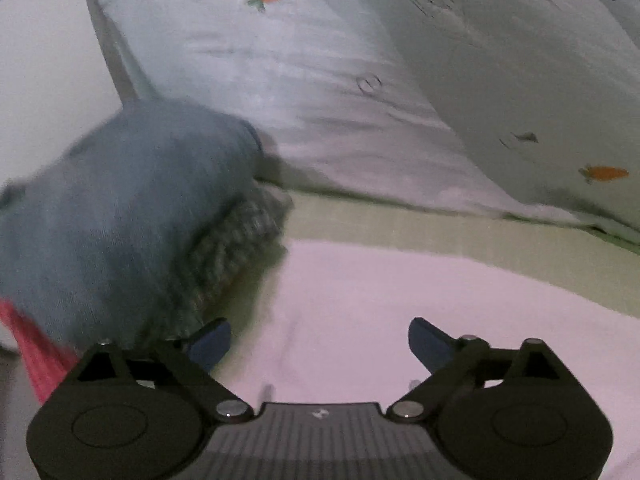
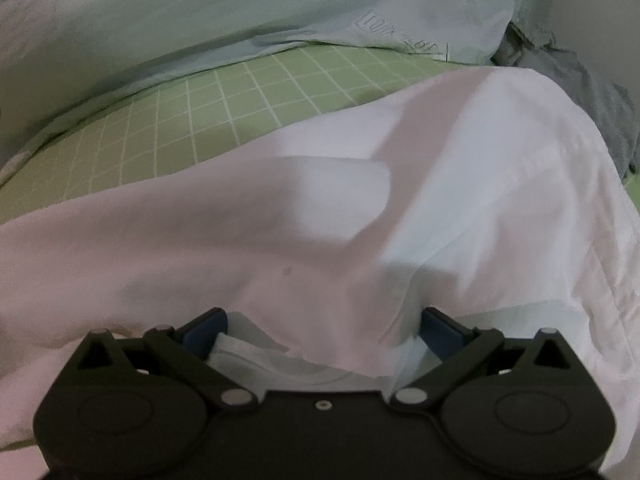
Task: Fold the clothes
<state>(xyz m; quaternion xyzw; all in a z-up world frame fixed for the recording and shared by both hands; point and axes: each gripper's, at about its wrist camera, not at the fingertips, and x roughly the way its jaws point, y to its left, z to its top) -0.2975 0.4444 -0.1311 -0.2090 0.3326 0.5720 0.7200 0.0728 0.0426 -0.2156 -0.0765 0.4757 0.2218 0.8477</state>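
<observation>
A pale pink-white garment lies spread on the green checked bed sheet. My left gripper is open and empty, just above the garment's left part. In the right wrist view the same garment fills the middle, rumpled into folds. My right gripper is open, its blue fingers on either side of a bunched fold of the garment, with a white collar-like edge between them. Neither gripper holds cloth.
A stack of folded clothes, blue-grey on top over a checked piece, sits left of the garment. A red item lies at lower left. A white carrot-print quilt borders the far side; it also shows in the right wrist view. Grey clothes lie far right.
</observation>
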